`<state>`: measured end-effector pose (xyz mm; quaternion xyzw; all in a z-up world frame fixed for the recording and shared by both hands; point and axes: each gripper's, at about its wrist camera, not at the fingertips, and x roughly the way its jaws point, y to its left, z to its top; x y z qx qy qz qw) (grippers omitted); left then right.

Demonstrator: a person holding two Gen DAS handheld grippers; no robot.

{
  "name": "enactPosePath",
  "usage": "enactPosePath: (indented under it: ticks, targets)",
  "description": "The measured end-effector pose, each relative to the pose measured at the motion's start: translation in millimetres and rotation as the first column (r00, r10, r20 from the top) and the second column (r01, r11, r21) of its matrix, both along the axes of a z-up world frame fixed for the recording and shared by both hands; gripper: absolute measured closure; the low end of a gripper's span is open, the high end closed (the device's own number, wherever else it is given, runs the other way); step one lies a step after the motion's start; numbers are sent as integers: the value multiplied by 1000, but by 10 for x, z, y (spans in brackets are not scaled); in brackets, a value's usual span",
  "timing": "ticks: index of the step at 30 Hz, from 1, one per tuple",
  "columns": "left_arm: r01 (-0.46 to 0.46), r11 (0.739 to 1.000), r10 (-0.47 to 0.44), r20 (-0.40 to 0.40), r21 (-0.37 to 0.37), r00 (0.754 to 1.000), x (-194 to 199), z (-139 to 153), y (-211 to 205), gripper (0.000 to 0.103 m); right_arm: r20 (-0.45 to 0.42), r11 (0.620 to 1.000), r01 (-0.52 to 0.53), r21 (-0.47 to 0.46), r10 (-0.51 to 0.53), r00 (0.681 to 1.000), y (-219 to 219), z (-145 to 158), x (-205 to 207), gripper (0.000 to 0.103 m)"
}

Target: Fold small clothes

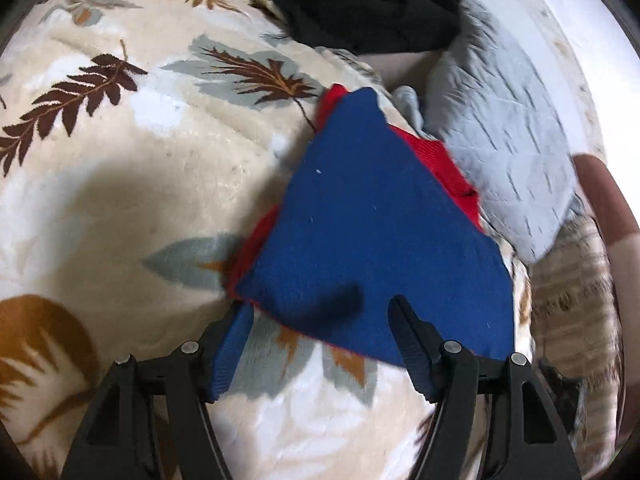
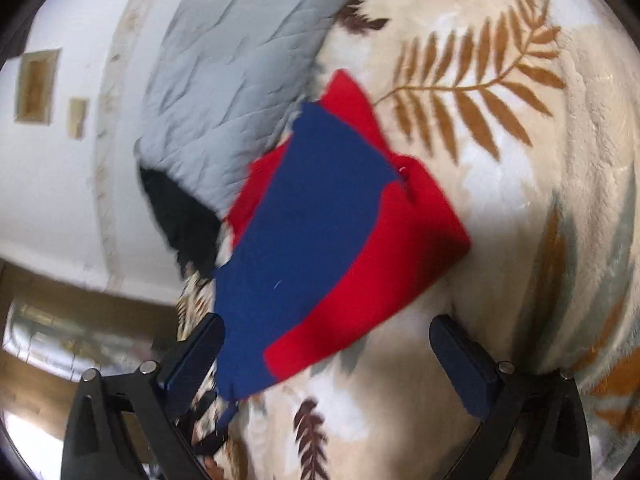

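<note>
Garment (image 1: 372,216) in blue and red lies mid-frame on the leaf-print blanket (image 1: 120,184); left claw (image 1: 320,320) and right claw (image 2: 326,334) gape wide, seemingly gripping nothing.

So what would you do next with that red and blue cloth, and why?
Probably lift both tools clear. The left tool and right tool stand open, and the red and blue cloth lies folded on the leaf-patterned blanket, so it looks released.

A bedroom at home: a bed under a plush leaf-print blanket (image 1: 120,184), a grey quilted pillow (image 1: 504,152), loose clothes lying about, and a white wall (image 2: 52,184) behind.
</note>
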<state>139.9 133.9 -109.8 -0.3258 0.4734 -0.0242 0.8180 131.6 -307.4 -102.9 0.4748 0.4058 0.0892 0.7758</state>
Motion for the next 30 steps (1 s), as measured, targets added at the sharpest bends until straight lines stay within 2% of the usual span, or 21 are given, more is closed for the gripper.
enactPosePath:
  ticks: [2,5,6,7,8,10,12,14,17,20,23,25,27,29,30]
  targets:
    - [-20,1000,20,15,10,1000,57,21,-26,33,12,1000,4,11,-4,1000,21,28,80,0]
    - [-37,999,37,0,17,999,177,-18,-22,33,-18,998,58,-18,-59,998,6,-22,201,2]
    - [-49,999,49,-4,17,999,189,-11,-12,41,-19,996,83,-38,-84,996,-6,-20,252,9]
    - [-60,998,61,-6,34,998,187,5,1,54,-28,994,93,-51,-95,995,-28,-22,278,23]
    - [-55,995,57,-21,80,998,233,8,-4,79,-37,993,100,-56,-102,994,-37,-47,320,32]
    - [-43,996,46,-40,75,998,293,-9,15,86,-89,995,94,-37,-97,991,-67,-189,428,75]
    - [-19,994,24,-48,105,999,337,59,-14,89,-104,997,75,-1,-75,992,-145,-306,513,86]
    - [-6,991,9,-22,133,1000,319,208,-37,91,-90,997,36,-63,-42,995,-119,-192,542,90]
    - [-9,985,-1,56,171,998,201,585,-54,92,-17,990,5,-138,-7,1000,-66,209,500,93]
    - [-19,981,-5,121,196,993,37,905,-58,93,35,986,-11,-169,17,999,-1,568,417,93]
    - [-6,979,-28,165,202,986,-341,1126,-23,93,65,981,-37,-189,50,997,67,834,205,94]
    - [12,973,-50,162,229,985,-630,1094,-9,93,71,978,-52,-201,68,995,56,893,-43,93]
    - [75,965,-107,114,251,988,-844,882,-41,91,52,974,-73,-214,85,995,53,810,-336,93]
    - [168,959,-181,40,230,983,-927,516,-59,88,-23,977,-94,-190,91,996,-4,472,-729,89]
    - [208,954,-203,-43,215,978,-940,260,-26,79,-69,974,-111,-198,99,993,-23,284,-879,88]
